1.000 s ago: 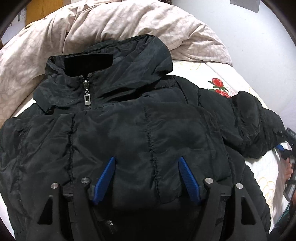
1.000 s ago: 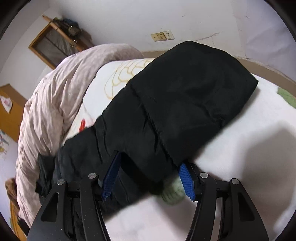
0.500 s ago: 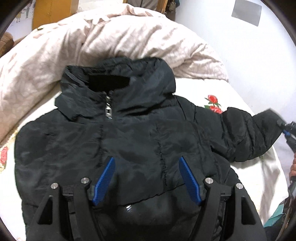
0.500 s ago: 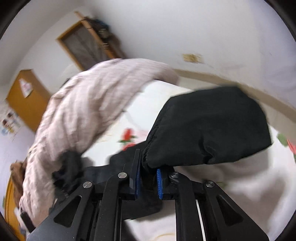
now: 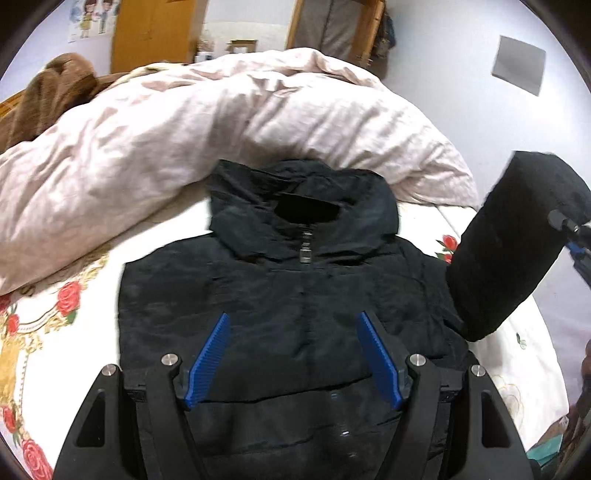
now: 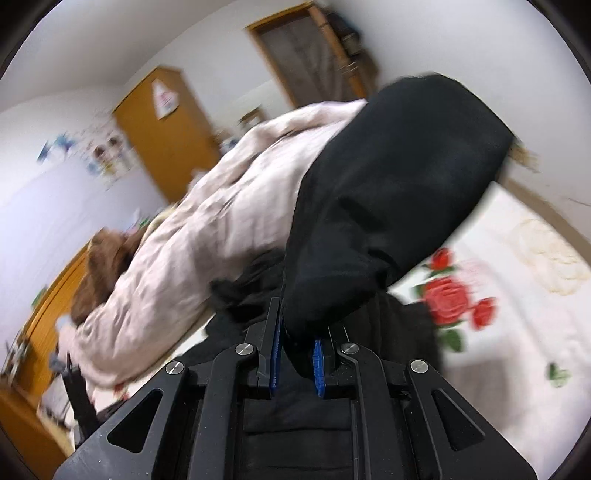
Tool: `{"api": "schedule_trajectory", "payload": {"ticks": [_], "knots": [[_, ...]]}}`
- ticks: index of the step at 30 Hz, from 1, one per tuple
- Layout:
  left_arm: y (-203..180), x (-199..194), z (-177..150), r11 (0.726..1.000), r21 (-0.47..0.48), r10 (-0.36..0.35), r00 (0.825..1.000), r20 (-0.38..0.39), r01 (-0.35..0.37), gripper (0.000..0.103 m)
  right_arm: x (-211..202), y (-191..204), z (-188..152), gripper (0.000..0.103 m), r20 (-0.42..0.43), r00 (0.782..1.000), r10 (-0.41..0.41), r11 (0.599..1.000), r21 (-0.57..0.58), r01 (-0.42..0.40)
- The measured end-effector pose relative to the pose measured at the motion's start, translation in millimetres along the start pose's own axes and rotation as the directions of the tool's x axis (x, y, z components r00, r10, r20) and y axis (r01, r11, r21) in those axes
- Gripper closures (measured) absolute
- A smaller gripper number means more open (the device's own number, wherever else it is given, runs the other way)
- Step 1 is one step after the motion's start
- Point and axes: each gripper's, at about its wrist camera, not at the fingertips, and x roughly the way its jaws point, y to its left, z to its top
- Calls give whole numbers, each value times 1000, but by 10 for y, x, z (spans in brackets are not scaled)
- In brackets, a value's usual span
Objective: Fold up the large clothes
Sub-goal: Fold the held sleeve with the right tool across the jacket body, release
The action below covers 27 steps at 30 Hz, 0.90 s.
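- One black padded jacket lies front-up on the bed, zipped to the collar, hood toward one pale pink duvet bunched behind it.
- The bed sheet is white with red roses; a brown garment sits at the far left, by an orange wooden wardrobe.
- The jacket is puffy and quilted with a dull sheen; its body is flat, and its left-hand side in the left wrist view ends in a straight edge with no sleeve showing.
- One sleeve is lifted off the sheet at the right, standing up at a slant; the right wrist view shows it blurred.
- Two hand-held grippers are in view.
- The left hand-held gripper has its blue fingers spread wide above the jacket's lower front, pinching nothing.
- The right hand-held gripper has its pads nearly pressed together, pinching the cuff end of the raised sleeve.
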Motion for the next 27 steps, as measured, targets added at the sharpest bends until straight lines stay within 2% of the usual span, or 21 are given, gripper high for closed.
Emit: {"api": "schedule_trajectory", "payload": {"ticks": [4,8,15,18,19,22,24,25,27], "knots": [[339,-89,-66,998,-52,27,1000,6,-26,30,403,414,-282,89,-92,994,53,996,-67,-59],[631,-116,-152,993,-104,48,999,4,-47,30,789,579,-604,89,-184,981,58,991,-106,-78],[994,-40,-294,981,-186,50,999,-17,-53,30,1482,710,-1231,86,-344,939,8,984,-167,-69],[1038,35,-315,978,-205,36,999,-29,-41,30,1717,707,-1424,83,-395,918,-33,980,-191,-47],[1046,51,-324,977,-208,36,999,-31,-42,30,1734,681,-1456,82,-397,917,-33,980,-192,-47],[1038,89,-300,975,-220,13,1000,-23,-18,30,1681,691,-1456,73,-386,922,-19,976,-206,-66],[995,117,-248,974,-227,-21,1000,-15,17,27,1617,699,-1431,45,-398,918,9,975,-199,-96],[966,127,-227,973,-229,-38,999,-11,34,25,1544,716,-1409,41,-393,919,30,973,-198,-116],[904,158,-173,969,-236,-71,997,-1,69,24,1417,764,-1392,40,-376,926,35,967,-222,-126]]}}
